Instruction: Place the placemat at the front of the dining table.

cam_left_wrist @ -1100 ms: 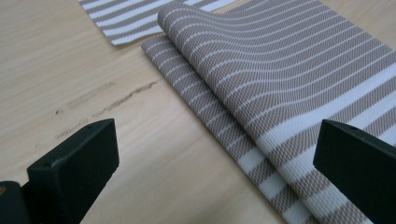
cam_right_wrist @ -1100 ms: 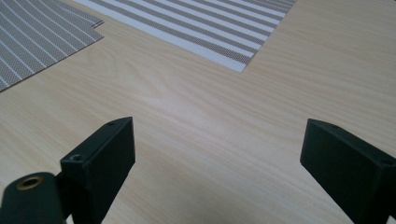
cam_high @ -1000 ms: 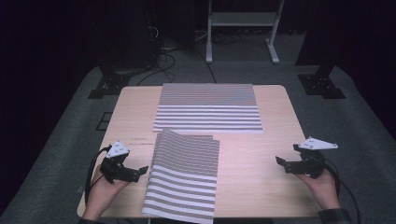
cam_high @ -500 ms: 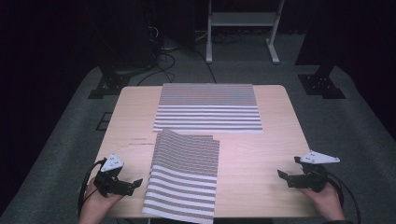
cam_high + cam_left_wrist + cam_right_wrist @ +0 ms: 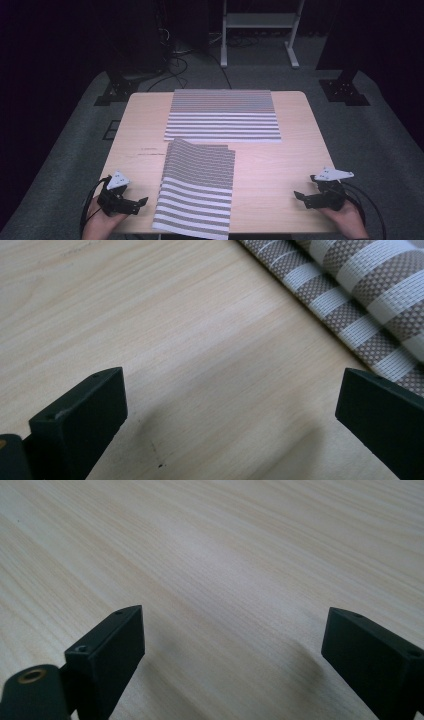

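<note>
While resting low at the table's (image 5: 280,165) near corners, left gripper (image 5: 136,204) and right gripper (image 5: 302,196) both with jaws wide apart, clamped on nothing; folded striped mat (image 5: 197,187) lying flat between them, just beside the left gripper; second striped mat (image 5: 222,115) spread flat beyond it

Dim, dark surroundings in the high view; evenly lit pale wooden tabletop (image 5: 280,165), slightly soft and grainy. Sharp wood grain in both gripper views, soft shadows beneath blurred black jaws, faint sheen on striped woven mat (image 5: 360,295).
</note>
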